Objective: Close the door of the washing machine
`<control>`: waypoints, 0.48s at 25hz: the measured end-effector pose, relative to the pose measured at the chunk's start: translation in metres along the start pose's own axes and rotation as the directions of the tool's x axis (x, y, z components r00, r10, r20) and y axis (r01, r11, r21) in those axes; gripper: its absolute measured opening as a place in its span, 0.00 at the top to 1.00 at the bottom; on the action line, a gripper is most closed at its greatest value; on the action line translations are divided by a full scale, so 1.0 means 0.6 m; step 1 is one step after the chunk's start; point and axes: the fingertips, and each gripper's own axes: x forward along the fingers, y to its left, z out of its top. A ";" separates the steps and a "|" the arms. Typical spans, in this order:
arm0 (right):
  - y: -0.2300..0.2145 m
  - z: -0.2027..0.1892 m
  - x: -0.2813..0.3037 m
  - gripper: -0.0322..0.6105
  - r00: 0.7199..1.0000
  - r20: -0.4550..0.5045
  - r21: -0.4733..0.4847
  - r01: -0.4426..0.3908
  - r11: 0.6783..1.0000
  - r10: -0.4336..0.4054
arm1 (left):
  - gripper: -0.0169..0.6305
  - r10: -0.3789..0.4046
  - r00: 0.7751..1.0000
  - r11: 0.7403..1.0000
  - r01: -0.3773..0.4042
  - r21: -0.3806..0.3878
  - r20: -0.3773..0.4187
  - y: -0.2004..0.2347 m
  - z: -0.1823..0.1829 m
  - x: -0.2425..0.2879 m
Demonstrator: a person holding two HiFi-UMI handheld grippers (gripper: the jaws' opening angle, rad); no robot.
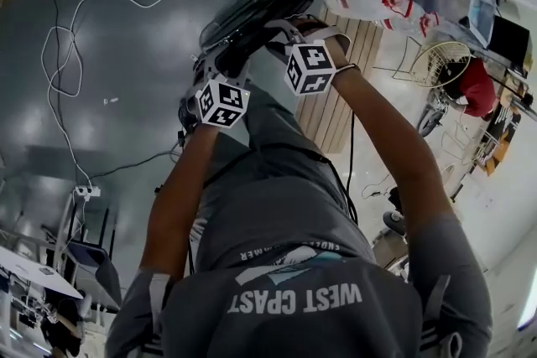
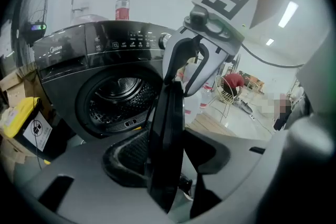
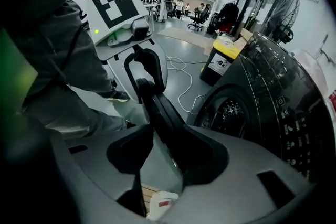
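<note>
The washing machine's door (image 2: 166, 123) stood swung open, edge-on between the two pairs of tongs and well clear of the drum opening (image 2: 118, 96). We had the left tongs (image 2: 167, 165) clamped on its dark rim, one jaw against each face. The right tongs (image 3: 165, 157) were clamped on the same rim from the other side, so each pair looked straight at the other across the door. In the head view they sat close together on the rim, the left pair nearer to us than the right.

Beyond the left tongs and to their left stood the washing machine (image 2: 79, 60), a dark front loader with its control panel (image 2: 134, 39) across the top. From the right tongs it lay to the right, close by. A bottle (image 2: 122, 1) with a red label stood upright on top of it, high above the left tongs. A yellow bin (image 2: 21, 120) sat low at the far left of the left tongs, just beside the machine.

Ahead of the right tongs a white cable (image 3: 185, 68) lay in loops on the grey floor (image 1: 126, 96). A standing fan (image 3: 283, 13) rose behind the machine, up and to the right. Far off to the right of the left tongs a person in a red top (image 2: 233, 83) bent down near a white wire frame (image 2: 224, 91).
</note>
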 end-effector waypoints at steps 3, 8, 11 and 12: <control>-0.013 0.005 0.004 0.66 1.000 -0.005 0.018 0.021 1.000 -0.021 | 0.63 0.021 1.000 1.000 -0.021 0.005 0.006 0.019 0.003 -0.001; -0.043 0.019 0.013 0.67 0.998 -0.004 0.045 0.067 0.997 -0.067 | 0.62 0.066 0.998 0.997 -0.066 0.026 0.016 0.063 0.011 -0.002; -0.063 0.025 0.018 0.68 0.995 -0.003 0.066 0.100 0.993 -0.100 | 0.62 0.093 0.995 0.995 -0.094 0.040 0.024 0.090 0.019 -0.002; -0.070 0.028 0.020 0.68 0.994 -0.003 0.074 0.112 0.991 -0.112 | 0.62 0.103 0.994 0.994 -0.104 0.040 0.028 0.099 0.021 -0.002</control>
